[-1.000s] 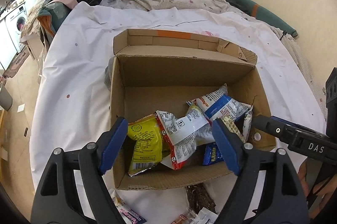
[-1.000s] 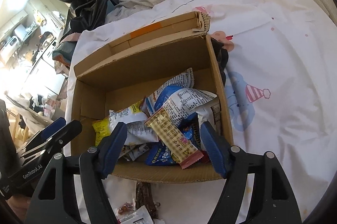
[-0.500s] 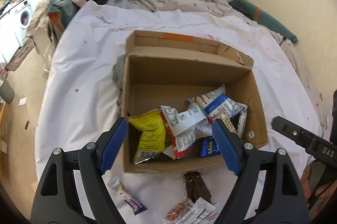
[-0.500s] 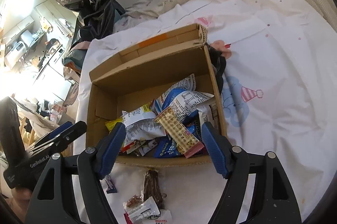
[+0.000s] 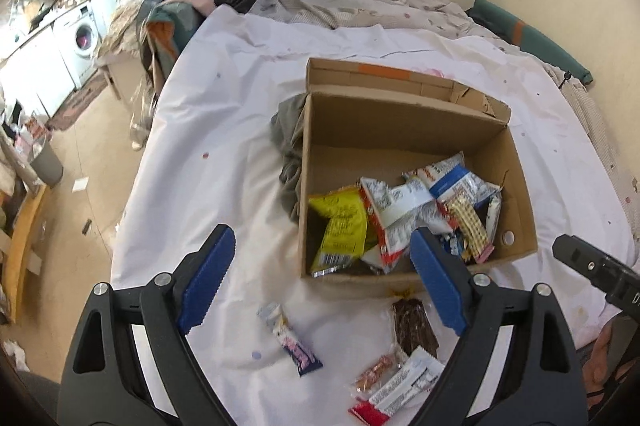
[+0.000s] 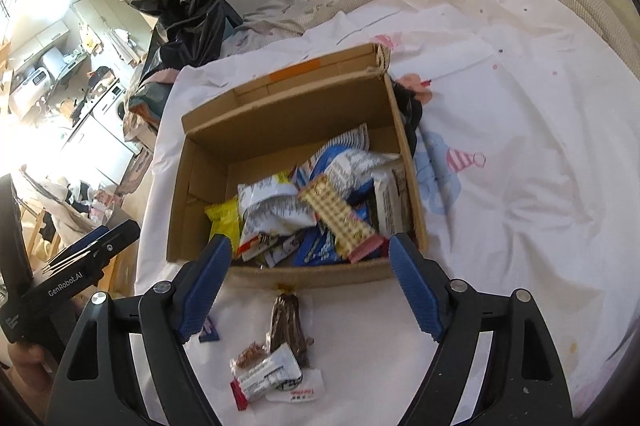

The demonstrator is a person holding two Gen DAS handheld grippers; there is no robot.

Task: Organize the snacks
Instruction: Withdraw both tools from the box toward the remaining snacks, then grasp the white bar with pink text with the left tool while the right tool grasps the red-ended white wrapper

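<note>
i see my left gripper (image 5: 320, 280) and right gripper (image 6: 310, 284) just widening, gaping, empty, above crinkly packets in the cardboard box (image 5: 516, 161).

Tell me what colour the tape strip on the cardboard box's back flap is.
Orange. The tape strip on the cardboard box shows best in the left wrist view.

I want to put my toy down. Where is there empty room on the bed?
Bare sheet lies left of the cardboard box and right of it. Inside, the box's back half is bare. It is crowded in its front half and by the loose snacks before it.
</note>
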